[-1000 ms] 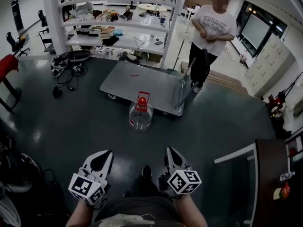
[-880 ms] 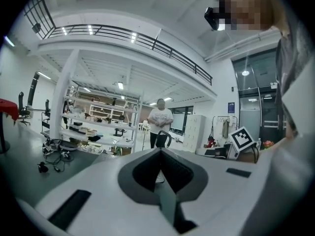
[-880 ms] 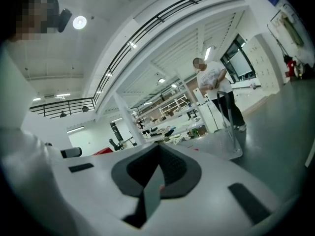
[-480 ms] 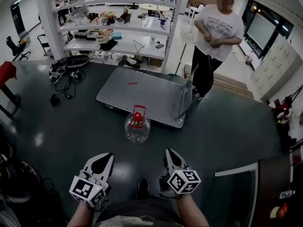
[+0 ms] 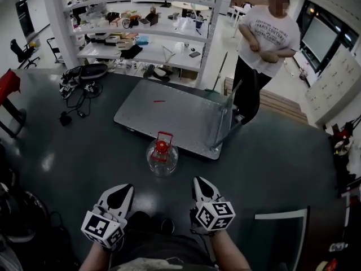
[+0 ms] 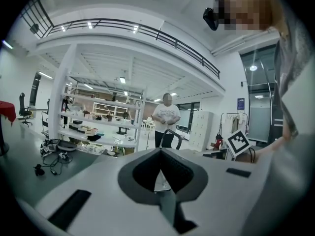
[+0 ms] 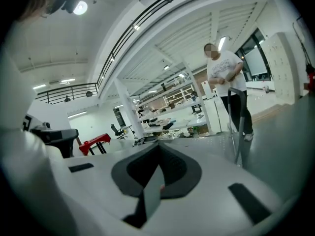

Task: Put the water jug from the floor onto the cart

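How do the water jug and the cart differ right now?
The water jug is clear, round, red-capped; the cart is a flat grey platform. The water jug is small and upright; the cart is far wider, with a push handle. Both rest on the dark floor.

Clear water jug (image 5: 162, 158) with red cap and red handle, on a dark grey-green floor (image 5: 84, 151) with pale glints. Cart (image 5: 180, 114) deck in plain light grey, with one small red mark (image 5: 159, 101) on it and a handle frame in the same grey. Left claw (image 5: 119, 189) and right claw (image 5: 202, 183) white with black insets, a marker cube (image 5: 214, 215) on each patterned in black and white squares. Far person (image 5: 265, 33) in white T-shirt with dark print and black trousers. White shelf (image 5: 141, 33) far left, black cables (image 5: 79, 81) near its foot, red seat (image 5: 4, 81) at the left edge.
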A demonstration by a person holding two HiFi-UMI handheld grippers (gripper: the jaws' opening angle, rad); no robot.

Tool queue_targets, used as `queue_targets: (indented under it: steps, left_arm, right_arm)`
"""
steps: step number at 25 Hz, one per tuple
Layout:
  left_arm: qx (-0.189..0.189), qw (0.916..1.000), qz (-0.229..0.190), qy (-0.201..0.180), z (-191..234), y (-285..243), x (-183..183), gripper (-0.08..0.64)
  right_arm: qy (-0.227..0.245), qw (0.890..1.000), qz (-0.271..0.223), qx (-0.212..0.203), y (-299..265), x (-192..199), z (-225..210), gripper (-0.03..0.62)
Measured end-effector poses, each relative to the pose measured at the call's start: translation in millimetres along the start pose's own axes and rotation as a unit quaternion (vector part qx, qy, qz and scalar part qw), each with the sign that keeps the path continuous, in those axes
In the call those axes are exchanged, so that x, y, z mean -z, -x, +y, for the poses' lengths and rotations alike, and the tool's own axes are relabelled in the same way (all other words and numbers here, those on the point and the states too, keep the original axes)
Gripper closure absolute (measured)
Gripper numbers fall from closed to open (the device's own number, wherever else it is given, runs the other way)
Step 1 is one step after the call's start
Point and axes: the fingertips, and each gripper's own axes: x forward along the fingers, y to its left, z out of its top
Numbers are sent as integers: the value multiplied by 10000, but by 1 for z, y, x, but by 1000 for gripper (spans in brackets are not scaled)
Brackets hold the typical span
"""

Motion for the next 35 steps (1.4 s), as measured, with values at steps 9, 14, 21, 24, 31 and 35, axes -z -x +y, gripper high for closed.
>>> queue_targets:
  steps: [9,14,21,24,31,35]
  left_arm:
    - [282,9996,-17,28,57,-77,-19,554]
    - [558,9984,48,-58,95,-135,-31,553]
    - [815,9965,175,13,164,-196,-46,554]
    - [923,9951,362,-46,189,-219,-43,554]
    - [1230,9900,667,190,220,-258,-24,554]
    - [1189,9889,842,288,226,-273,-10,552]
  right_arm:
    - [-15,9993,125,342,-68,-18,-21,603]
    - [35,9982,156,583,-118,-38,-42,603]
    - [-64,9948,381,946,-201,-43,-51,601]
    - [139,9915,498,1190,-230,-40,-56,601]
    - [267,9851,1000,1376,-279,-15,-71,601]
    - [561,9822,1383,1137,-305,5,-79,601]
